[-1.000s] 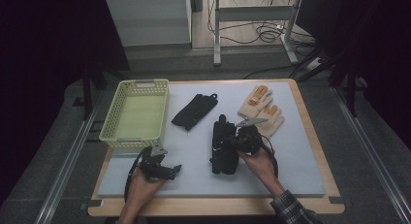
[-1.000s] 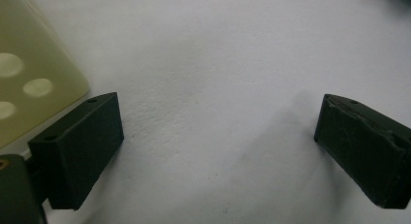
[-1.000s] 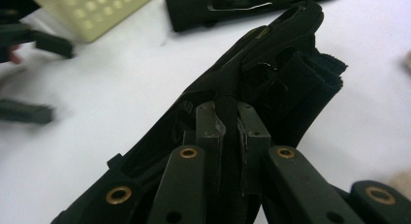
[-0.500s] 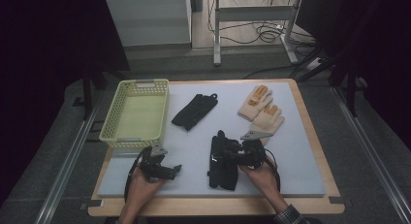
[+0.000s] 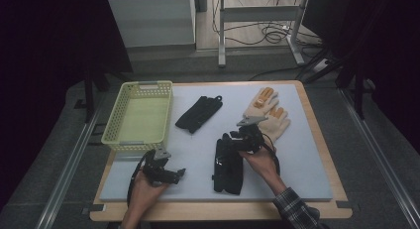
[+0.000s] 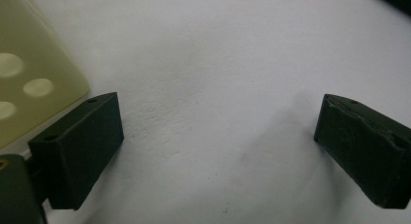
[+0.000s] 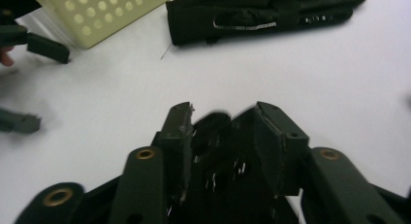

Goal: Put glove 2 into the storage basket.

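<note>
A black glove (image 5: 228, 164) lies lengthwise on the grey mat, near the front. My right gripper (image 5: 233, 141) sits at its far end, and its jaws (image 7: 223, 120) are shut on a bunched fold of that glove (image 7: 218, 175). A second black glove (image 5: 198, 113) lies flat at mid-table, also seen in the right gripper view (image 7: 261, 15). A pair of cream and orange gloves (image 5: 267, 110) rests at the back right. My left gripper (image 5: 171, 175) rests on the mat at the front left, open, with bare mat between its fingers (image 6: 218, 136).
A yellow perforated basket (image 5: 114, 135) stands at the back left, and its corner (image 6: 29, 64) is close beside my left gripper. The mat (image 5: 307, 169) lies on a wooden table. A person's hands hold both grippers from the front edge.
The right gripper dragged the near black glove toward the front edge, then shifted slightly left and back along it. The left gripper stayed put.
</note>
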Motion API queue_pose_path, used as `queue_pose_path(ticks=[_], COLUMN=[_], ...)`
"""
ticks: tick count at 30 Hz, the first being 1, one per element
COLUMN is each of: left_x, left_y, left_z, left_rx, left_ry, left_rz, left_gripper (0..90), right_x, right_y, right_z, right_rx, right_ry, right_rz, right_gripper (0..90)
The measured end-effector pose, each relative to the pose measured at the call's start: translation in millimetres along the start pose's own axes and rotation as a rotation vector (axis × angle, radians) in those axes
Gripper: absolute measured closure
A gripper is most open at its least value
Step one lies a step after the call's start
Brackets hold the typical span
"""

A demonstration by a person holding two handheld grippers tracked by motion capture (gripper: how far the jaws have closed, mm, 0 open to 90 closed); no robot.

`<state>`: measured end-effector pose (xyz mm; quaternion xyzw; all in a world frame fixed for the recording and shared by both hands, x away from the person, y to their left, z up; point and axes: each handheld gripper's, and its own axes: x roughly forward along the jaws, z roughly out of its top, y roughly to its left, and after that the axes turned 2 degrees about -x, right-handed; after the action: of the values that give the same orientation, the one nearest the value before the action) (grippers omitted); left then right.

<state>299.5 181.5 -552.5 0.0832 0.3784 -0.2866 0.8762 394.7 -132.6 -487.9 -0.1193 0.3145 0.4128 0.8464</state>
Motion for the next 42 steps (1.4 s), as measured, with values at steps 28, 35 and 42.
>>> queue_pose_path(ticks=[28, 35, 42], left_x=[0.1, 0.1, 0.1], left_y=[0.1, 0.1, 0.1], left_z=[-0.1, -0.1, 0.0], left_rx=[-0.001, -0.001, -0.001], left_ry=[-0.001, -0.001, -0.001], left_rz=[-0.001, -0.001, -0.001], left_gripper=[3.7, 3.7, 3.7], right_x=[118.7, 143.8, 146.3], right_y=[-22.9, -26.0, -21.3], right_z=[69.5, 69.1, 67.0], right_rx=[-0.081, -0.102, -0.086], right_ry=[0.063, 0.139, 0.125], right_rz=[-0.04, -0.08, -0.11], right_gripper=[49.6, 47.5, 76.8])
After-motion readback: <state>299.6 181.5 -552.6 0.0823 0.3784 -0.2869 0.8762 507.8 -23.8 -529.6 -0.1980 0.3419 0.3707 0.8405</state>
